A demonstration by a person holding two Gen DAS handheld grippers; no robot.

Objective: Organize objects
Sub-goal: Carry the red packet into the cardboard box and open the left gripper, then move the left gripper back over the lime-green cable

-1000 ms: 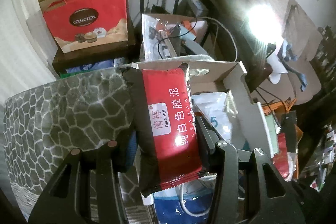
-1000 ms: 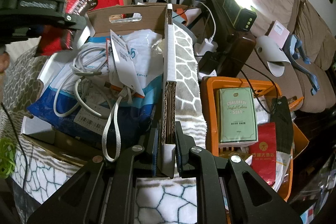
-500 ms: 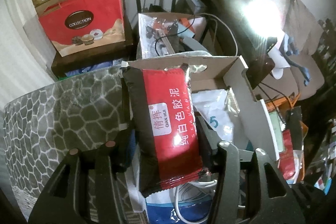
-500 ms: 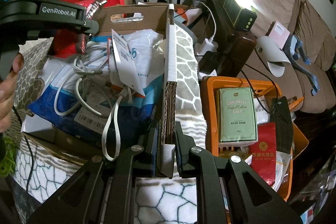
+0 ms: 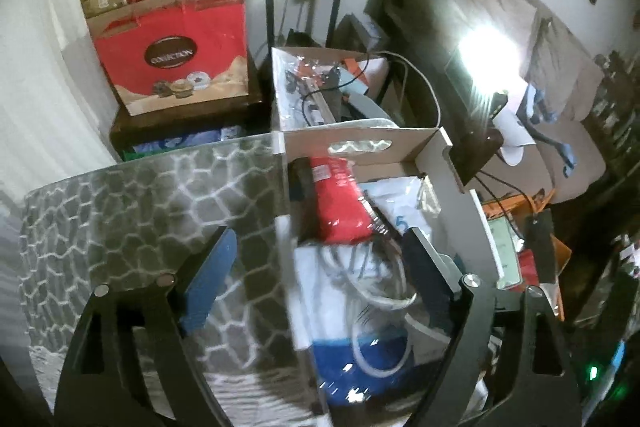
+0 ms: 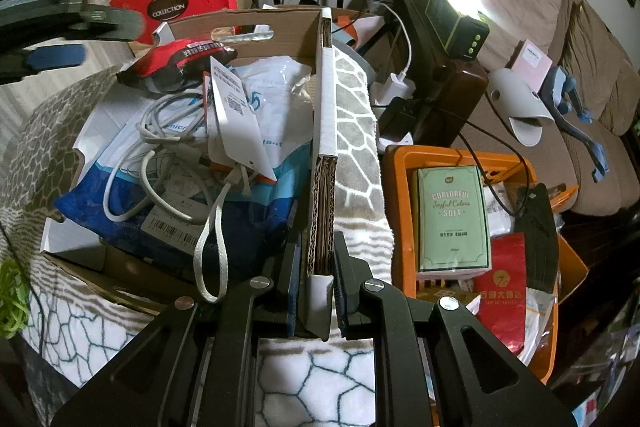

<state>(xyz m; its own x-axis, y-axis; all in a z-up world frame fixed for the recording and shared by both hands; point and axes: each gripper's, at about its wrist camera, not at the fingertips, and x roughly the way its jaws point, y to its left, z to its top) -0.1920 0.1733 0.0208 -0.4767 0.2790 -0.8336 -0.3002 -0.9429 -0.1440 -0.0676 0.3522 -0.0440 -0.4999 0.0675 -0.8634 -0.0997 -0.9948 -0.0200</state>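
Left gripper stands released, its blue-padded fingers spread wide and holding nothing, poised over the near left corner of the cardboard box. Right gripper is clenched on the box's right wall, the corrugated edge pinched between its jaws; in my judgement it is steadying the box.

Task item: the red sealant packet lies inside the box at its far left corner, just beyond the left gripper and slightly to its right. Its long axis runs roughly away from that gripper, one end propped up toward the wall with the handle cut-out. From the right wrist view the same packet rests on top of the pile, apart from both grippers. The left gripper is plainly the nearer one; the right is committed to the wall.

Box contents: a blue and white plastic bag, a coiled white cable, a white paper tag, with the packet uppermost. The box is full and loosely heaped.

Beside it, on the right, an orange basket holds a green tissue pack and a red bag, among other things I cannot identify.

Assessment: the packet appears deposited; any further item for the box would most easily come from the left side.
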